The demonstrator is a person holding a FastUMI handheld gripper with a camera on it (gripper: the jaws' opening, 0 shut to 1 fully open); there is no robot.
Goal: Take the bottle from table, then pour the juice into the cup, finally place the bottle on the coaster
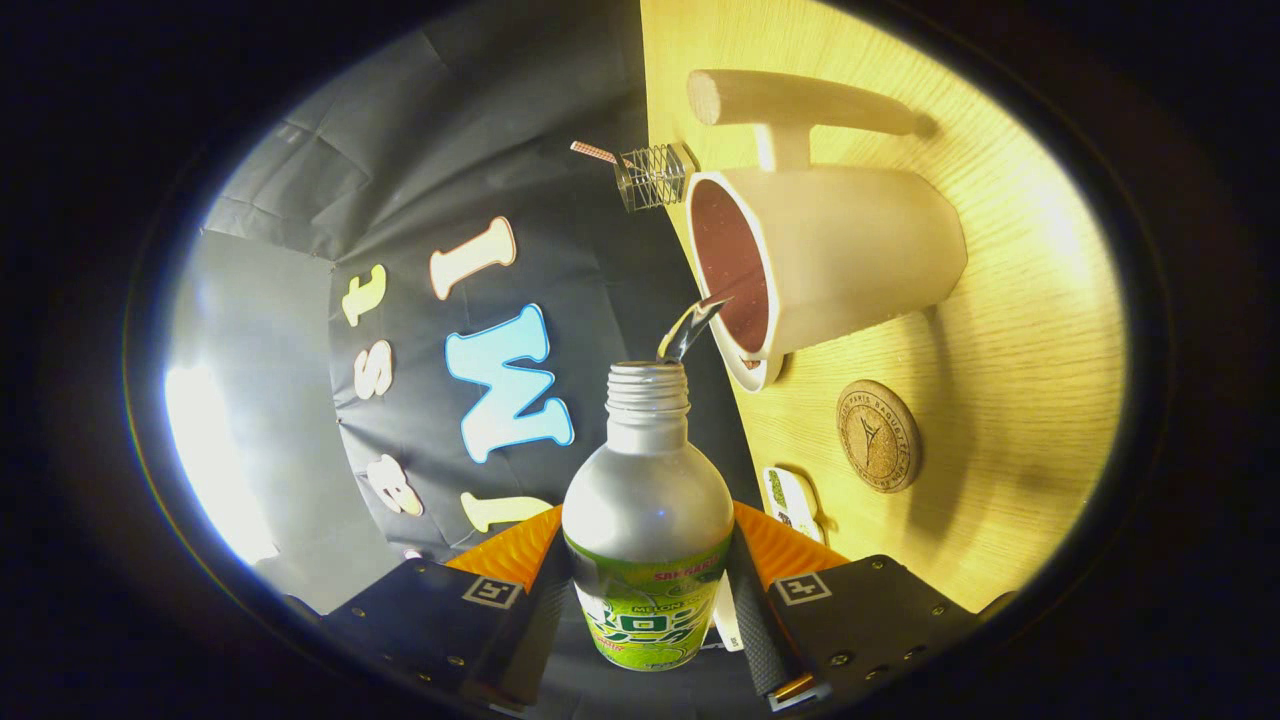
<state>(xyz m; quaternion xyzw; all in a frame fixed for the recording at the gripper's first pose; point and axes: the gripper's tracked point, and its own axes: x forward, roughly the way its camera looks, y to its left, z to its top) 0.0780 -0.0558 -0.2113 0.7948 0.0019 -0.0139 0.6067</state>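
One bottle [648, 520] gripped, pouring, one cup [830, 260], one coaster [878, 435]

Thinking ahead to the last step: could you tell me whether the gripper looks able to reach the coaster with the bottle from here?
Probably yes. The gripper is shut on the bottle, now pouring into the cup. The coaster lies bare on the table beside the cup, nothing on it.

I see warm, strong light on the table [1010, 330], with soft shadows beside the cup [840, 260] and coaster [878, 436]. A white glare blooms far across from the table. The bottle [648, 520] is sharp, a small highlight on its shoulder. Fisheye bending and darkening grow toward the rim.
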